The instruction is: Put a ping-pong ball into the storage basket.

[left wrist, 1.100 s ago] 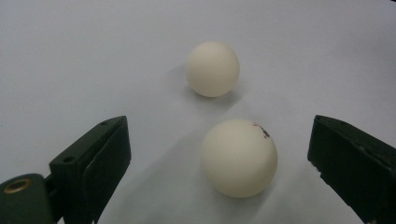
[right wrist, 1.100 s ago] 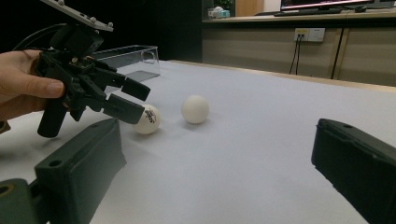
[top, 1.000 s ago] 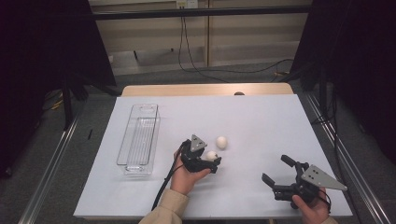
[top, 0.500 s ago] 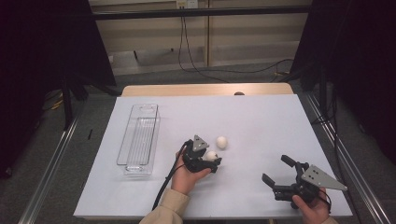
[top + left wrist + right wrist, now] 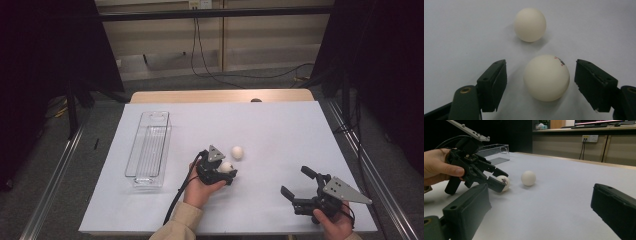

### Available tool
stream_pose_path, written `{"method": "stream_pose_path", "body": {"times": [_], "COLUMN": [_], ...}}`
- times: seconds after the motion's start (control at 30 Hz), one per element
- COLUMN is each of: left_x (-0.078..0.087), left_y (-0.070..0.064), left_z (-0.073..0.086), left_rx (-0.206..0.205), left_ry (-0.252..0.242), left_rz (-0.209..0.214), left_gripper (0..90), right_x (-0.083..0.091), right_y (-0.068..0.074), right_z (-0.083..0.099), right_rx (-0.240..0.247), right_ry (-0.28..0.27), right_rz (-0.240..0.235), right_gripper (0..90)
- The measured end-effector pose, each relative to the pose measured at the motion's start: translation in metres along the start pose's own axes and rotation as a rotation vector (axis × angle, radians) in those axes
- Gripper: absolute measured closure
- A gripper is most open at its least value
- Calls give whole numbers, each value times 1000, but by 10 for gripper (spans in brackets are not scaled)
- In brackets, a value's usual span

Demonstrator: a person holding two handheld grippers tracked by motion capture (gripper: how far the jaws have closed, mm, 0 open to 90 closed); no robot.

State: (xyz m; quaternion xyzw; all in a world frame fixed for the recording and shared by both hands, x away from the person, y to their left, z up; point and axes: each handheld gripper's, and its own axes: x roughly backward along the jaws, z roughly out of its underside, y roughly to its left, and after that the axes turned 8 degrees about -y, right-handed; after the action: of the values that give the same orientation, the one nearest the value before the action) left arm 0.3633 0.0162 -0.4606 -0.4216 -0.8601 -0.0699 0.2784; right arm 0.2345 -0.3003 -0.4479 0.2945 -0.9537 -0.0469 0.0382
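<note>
tabletop (image 5: 280, 130): white sheet; we see everything sitting on its near half.
clear tray (image 5: 148, 150): long and see-through, by the left edge, running front to back.
right hand-held gripper (image 5: 299, 187): near the front right corner, jaws wide apart, nothing between them.
left hand-held gripper (image 5: 229, 172): near the middle of the front half, jaws apart, one on each side of the marked ball, gaps visible both sides in the left gripper view.
marked ball (image 5: 546, 77): white with a small red-black print, resting on the tabletop between those jaws.
plain ball (image 5: 530, 24): white, just beyond the marked one, not touching it.
</note>
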Motion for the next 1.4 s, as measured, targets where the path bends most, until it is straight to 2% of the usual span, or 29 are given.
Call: {"method": "stream_pose_path", "body": {"times": [0.9, 1.4], "left_x": [-1, -1], "left_y": [-1, -2], "left_z": [0, 0], "left_rx": [-17, -1], "left_ry": [11, 13], "left_rz": [11, 13], "left_gripper": [414, 469], "right_x": [1, 2], "right_y": [-1, -1], "right_z": [0, 0], "right_rx": [3, 5], "right_ry": [1, 2], "right_rz": [0, 0], "right_gripper": [17, 17]}}
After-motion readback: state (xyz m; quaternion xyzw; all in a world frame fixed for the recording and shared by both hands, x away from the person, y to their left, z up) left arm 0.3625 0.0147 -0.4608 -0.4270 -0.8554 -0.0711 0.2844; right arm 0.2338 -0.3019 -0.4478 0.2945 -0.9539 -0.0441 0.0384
